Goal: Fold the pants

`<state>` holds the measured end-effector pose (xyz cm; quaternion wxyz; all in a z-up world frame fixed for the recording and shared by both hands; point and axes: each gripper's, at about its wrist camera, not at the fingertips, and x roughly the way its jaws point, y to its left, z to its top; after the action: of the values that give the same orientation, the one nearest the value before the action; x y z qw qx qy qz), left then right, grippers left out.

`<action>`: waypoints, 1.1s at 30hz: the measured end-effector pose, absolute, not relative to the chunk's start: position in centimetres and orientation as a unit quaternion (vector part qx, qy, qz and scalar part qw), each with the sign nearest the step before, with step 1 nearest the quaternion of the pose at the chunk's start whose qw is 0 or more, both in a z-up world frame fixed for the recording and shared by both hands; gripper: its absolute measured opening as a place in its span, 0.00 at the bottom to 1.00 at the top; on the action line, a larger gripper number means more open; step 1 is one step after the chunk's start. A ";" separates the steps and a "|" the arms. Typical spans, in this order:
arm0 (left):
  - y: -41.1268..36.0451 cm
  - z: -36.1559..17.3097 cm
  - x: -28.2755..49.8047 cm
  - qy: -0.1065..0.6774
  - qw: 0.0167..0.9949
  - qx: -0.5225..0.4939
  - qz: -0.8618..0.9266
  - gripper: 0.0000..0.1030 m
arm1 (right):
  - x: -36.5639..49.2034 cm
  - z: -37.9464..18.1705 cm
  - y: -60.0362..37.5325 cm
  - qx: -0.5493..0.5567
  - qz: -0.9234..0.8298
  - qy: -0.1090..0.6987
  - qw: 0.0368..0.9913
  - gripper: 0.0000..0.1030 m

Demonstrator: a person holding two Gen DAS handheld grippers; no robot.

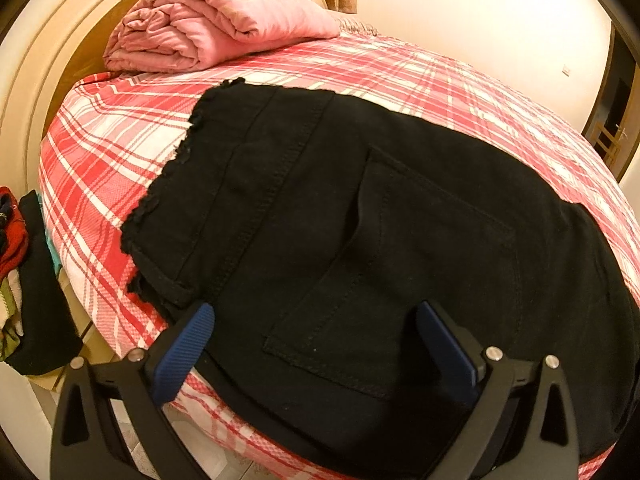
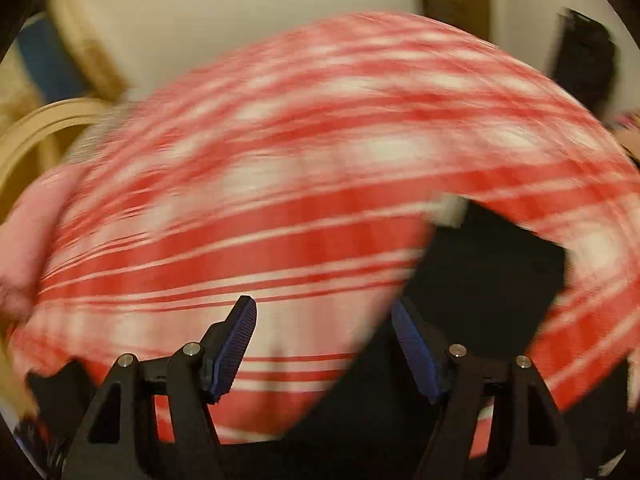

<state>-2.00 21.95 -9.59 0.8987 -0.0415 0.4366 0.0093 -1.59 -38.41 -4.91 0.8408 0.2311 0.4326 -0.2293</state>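
Observation:
Black pants [image 1: 360, 216] lie folded on the red-and-white plaid bed sheet [image 1: 112, 132], back pocket up and frayed hems toward the upper left. My left gripper [image 1: 316, 320] hovers over their near edge. It is open, its blue pads spread wide with nothing pinched between them. The right wrist view is smeared by motion blur. There my right gripper [image 2: 324, 320] is open over the plaid sheet [image 2: 280, 184], nothing between its pads. A dark shape to its right looks like part of the pants [image 2: 500, 272].
A folded pink quilt [image 1: 216, 28] lies at the head of the bed against the cream headboard [image 1: 52, 52]. A pile of clothes [image 1: 24, 272] sits beside the bed on the left. A doorway [image 1: 616, 120] shows at far right.

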 end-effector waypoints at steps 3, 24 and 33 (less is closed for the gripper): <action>21.7 -9.6 -2.0 0.437 0.898 -0.043 0.017 1.00 | 0.0 -7.4 -41.1 0.225 -0.266 0.473 0.810 0.70; 21.7 -9.5 -1.9 0.449 0.892 -0.040 0.028 1.00 | -27.1 -3.4 -42.0 0.396 -0.271 0.291 0.828 0.04; 21.7 -9.3 -1.5 0.450 0.892 -0.036 0.028 1.00 | -31.3 -9.2 -40.7 0.421 -0.296 0.354 0.781 0.11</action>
<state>-1.49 21.65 -9.33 0.8917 -0.0358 0.4504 0.0278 -31.31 -40.69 -9.22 0.7808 0.4210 0.3544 -0.2957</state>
